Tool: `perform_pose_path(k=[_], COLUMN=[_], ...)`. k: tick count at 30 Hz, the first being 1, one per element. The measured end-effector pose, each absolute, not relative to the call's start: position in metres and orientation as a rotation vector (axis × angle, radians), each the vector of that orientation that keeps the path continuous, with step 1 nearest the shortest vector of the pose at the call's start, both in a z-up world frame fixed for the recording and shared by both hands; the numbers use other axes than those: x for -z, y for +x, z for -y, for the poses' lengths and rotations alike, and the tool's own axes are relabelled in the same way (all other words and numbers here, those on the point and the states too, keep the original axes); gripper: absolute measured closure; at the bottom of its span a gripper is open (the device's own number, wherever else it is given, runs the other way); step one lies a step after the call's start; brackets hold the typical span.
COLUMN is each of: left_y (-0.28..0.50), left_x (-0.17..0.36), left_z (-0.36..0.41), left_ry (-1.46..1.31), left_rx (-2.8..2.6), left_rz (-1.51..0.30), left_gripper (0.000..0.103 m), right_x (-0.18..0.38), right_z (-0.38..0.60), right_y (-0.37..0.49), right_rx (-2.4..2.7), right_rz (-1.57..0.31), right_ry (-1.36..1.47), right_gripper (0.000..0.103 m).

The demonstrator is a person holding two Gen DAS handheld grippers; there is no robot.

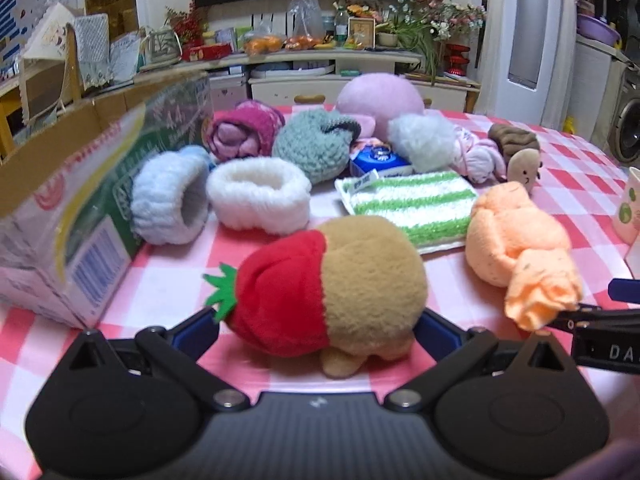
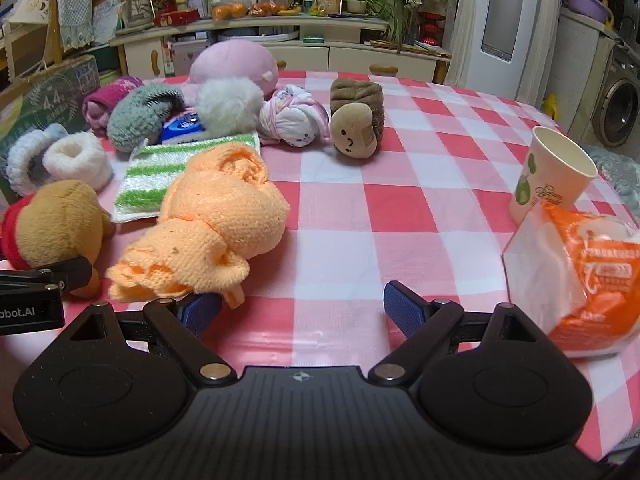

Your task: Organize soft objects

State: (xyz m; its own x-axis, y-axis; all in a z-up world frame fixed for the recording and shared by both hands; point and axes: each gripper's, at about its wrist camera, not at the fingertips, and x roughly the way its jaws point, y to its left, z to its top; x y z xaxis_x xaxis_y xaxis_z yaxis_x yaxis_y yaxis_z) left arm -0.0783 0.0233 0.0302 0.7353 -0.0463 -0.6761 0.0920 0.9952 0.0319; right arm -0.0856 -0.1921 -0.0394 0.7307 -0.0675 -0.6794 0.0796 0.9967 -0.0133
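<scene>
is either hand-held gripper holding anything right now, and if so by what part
Nothing is held. The left hand-held gripper stands open around the strawberry plush; the right hand-held gripper is open over bare tablecloth.

The cardboard box (image 2: pixel 52 96) reads "4.4"; the left gripper (image 2: pixel 28 312) body shows "bot.AI"; the right gripper (image 1: pixel 608 354) body shows "DA".

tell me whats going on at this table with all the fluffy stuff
A person holds a two-finger gripper in each hand over a table with a red and white checked cloth strewn with soft things. The left gripper is open, its fingers on either side of the tan plush toy with a red strawberry hood, not yet squeezing it. The right gripper is open too, with nothing between its fingers; the knotted orange knitted cloth lies by its left finger. Nothing is lifted yet.
</scene>
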Motion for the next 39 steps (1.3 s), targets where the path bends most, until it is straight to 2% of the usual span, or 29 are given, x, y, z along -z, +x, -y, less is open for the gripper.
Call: perform_pose_path(k=[14, 27, 39], left_y=[-0.118, -0.147, -0.160], left_x=[-0.071, -0.102, -0.111], left_z=[-0.057, -0.122, -0.169], left_ry=[0.053, -0.018, -0.105], left_rx=[0.052, -0.069, -0.180], left_rz=[-0.703, -0.637, -0.581], left_gripper=[0.000, 0.000, 0.000], right_x=[0.003, -0.041, -0.052], right_z=[0.157, 0.101, 0.061], right_y=[-0.132, -0.155, -0.162], right_rx=[0.014, -0.121, -0.200], right_rz=[-0.667, -0.565, -0.525], right_ry=[0.006, -0.008, -0.089], right_gripper=[0.000, 0.000, 0.000])
